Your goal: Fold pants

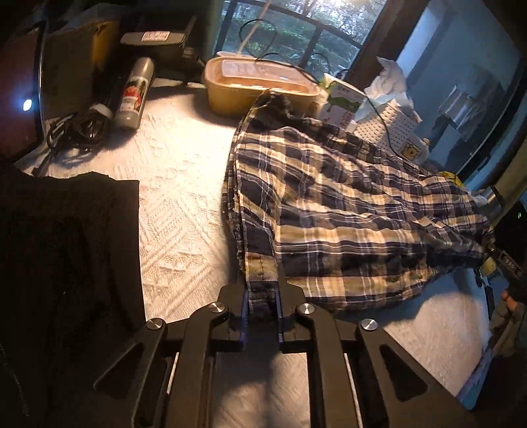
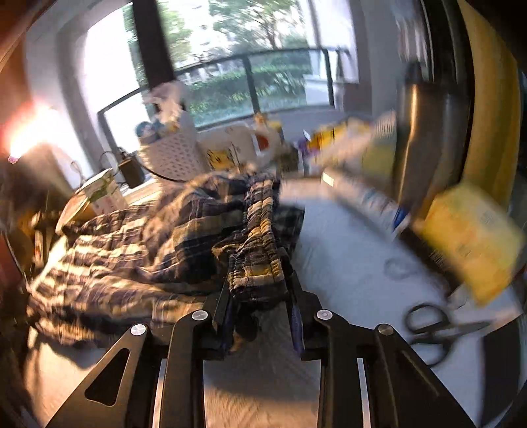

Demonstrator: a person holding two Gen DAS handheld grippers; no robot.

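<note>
White tablecloth [image 1: 184, 184] bears plaid pants [image 1: 346, 210]; both grippers' fingers [image 1: 283, 289] clench them; scissors [image 2: 434, 329] appear only rightward.

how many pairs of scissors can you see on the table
1. The scissors lie on the white table cover at the right, below the yellow packet, seen from the right wrist. More may be hidden among the clutter.

- The left wrist view looks forward along its fingers [image 1: 227, 306], low and close over the white counter [image 1: 178, 184], facing the window [image 1: 296, 29].
- The right wrist view looks along its own fingers [image 2: 296, 296], equally low, blurred, facing a window [image 2: 263, 82] too.
- Both share the plaid pants [image 1: 329, 204] [image 2: 138, 250], the green-and-white carton [image 1: 342, 102] [image 2: 98, 194] and the perforated white basket [image 1: 388, 125] [image 2: 174, 154].
</note>
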